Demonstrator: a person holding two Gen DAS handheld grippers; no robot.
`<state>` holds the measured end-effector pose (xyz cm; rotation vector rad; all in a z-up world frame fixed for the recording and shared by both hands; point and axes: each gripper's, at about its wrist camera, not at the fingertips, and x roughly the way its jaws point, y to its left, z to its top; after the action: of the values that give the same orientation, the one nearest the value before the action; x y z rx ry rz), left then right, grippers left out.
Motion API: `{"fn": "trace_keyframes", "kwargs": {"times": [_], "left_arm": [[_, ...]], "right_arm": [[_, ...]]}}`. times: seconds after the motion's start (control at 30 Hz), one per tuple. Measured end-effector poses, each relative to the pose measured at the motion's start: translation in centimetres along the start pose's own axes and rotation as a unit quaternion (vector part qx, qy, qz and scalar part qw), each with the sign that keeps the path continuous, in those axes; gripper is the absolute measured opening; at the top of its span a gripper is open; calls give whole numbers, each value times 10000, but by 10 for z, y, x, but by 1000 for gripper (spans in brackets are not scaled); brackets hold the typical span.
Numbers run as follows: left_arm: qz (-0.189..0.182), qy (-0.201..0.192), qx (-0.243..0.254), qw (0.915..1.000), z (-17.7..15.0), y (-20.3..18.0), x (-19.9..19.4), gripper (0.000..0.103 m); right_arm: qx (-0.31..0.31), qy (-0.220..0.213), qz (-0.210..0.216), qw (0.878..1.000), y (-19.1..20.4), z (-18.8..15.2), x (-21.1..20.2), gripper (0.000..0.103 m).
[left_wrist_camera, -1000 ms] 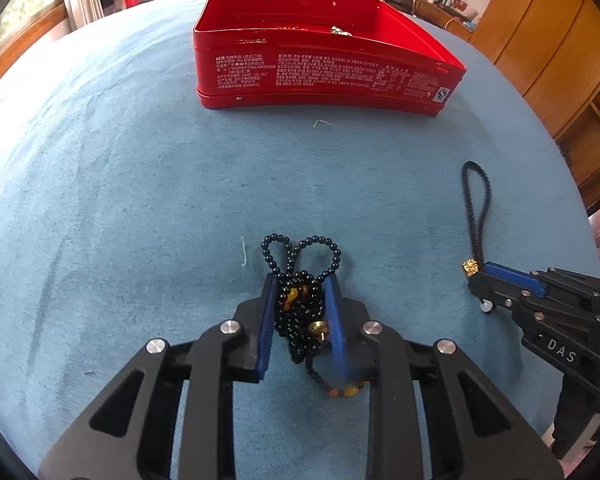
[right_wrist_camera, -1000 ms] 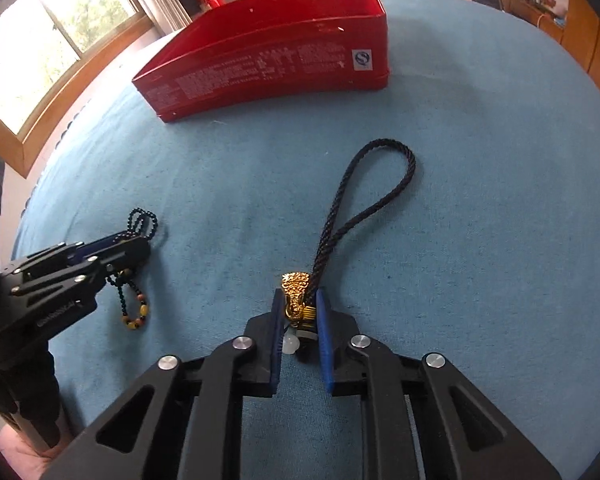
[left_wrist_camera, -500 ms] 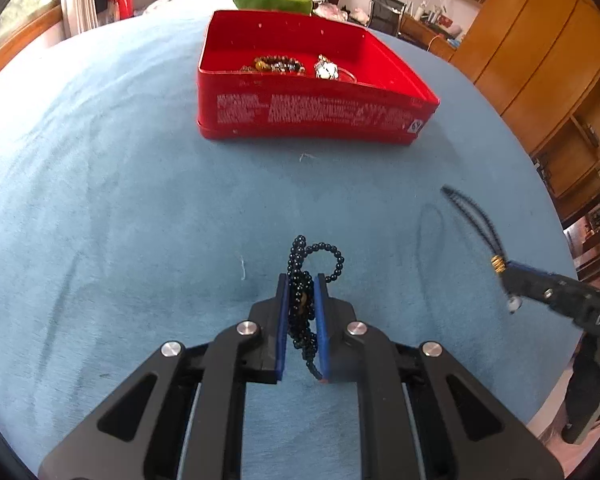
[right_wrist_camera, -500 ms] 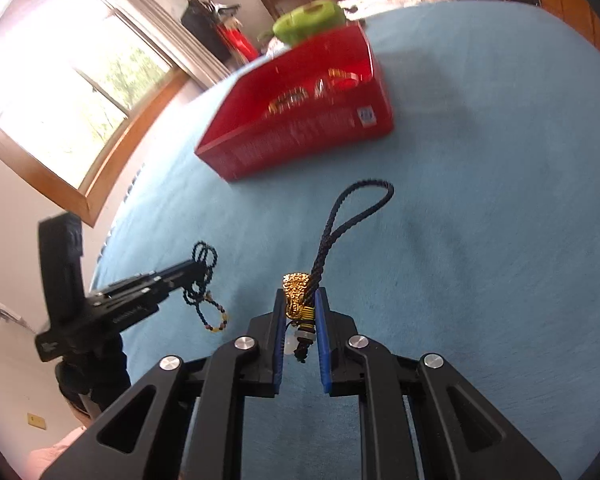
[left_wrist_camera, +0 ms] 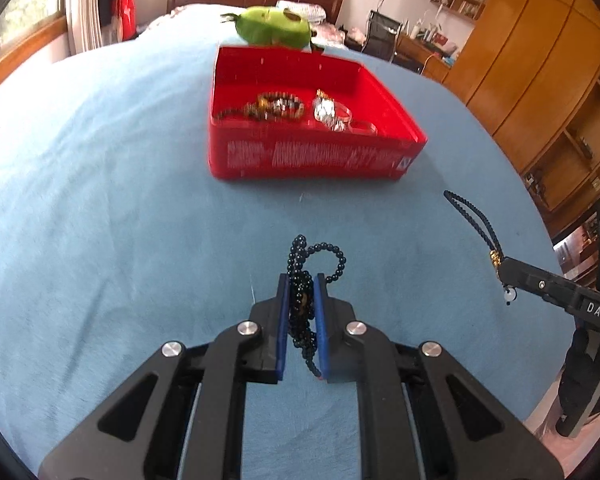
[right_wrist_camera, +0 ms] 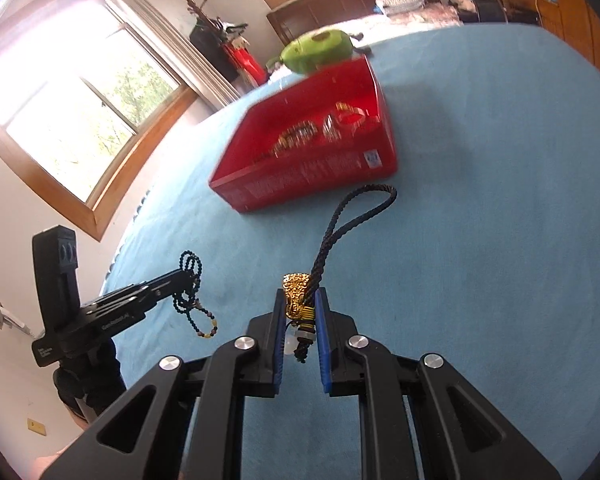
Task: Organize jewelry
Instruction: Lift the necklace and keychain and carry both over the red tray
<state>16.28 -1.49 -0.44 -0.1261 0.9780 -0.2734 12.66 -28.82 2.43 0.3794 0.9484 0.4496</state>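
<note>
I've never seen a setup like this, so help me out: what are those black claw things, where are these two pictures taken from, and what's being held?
There is no robot here: a person holds a two-finger gripper in each hand, and each gripper carries a wide-angle camera that looks along its fingers. One picture is from the left gripper, which is shut on a black bead necklace. The other is from the right gripper, which is shut on a dark cord charm with a gold ornament. Each gripper also shows at the edge of the other's picture. Ahead, on a blue cloth, sits an open red tin with bracelets and a watch inside. A green plush toy lies behind it.
</note>
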Motion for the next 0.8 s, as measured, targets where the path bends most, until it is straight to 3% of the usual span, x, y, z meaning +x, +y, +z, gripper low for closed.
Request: {"fn": "trace_keyframes", "kwargs": {"times": [0.2, 0.37, 0.8], "left_arm": [[162, -294, 78, 9994, 38, -5, -13, 10], [339, -591, 108, 9976, 80, -11, -8, 10], [273, -696, -86, 9972, 178, 6, 71, 10]], "right_arm": [[-183, -497, -229, 9983, 15, 33, -15, 14], [-395, -808, -595, 9942, 28, 75, -2, 14], [-611, -584, -770, 9934, 32, 169, 102, 14]]}}
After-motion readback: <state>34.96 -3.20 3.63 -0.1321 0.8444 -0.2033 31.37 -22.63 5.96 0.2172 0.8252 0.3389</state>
